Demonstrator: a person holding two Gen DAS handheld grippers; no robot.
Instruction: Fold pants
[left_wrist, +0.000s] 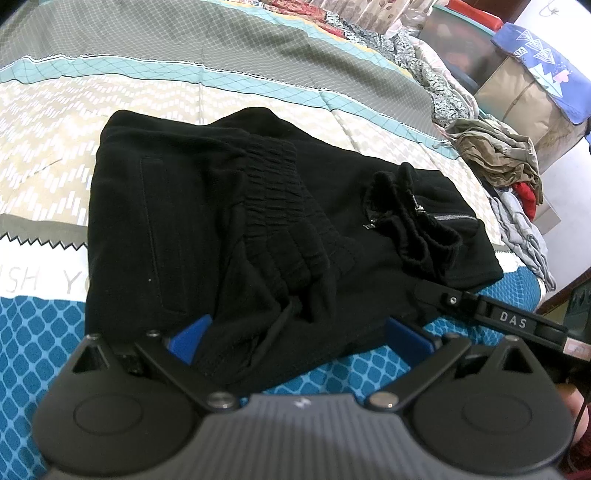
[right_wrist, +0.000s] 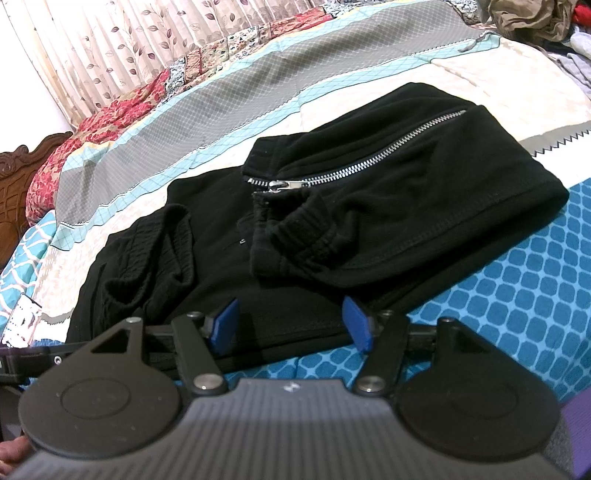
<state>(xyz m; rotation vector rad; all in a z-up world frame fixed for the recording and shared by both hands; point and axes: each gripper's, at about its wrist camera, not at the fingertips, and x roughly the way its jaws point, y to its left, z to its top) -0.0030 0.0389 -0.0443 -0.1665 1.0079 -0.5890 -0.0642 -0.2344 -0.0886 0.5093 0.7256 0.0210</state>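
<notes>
On bedspread, one black pants, two tongs, both wide.

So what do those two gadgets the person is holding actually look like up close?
Both look alike: the left gripper and right gripper have a ribbed dark grey body flanked by two round black discs, with black jointed arms ending in blue fingers. Silver bolts mark the joints. In the left wrist view, the other gripper's side bar reads "DAS".
</notes>
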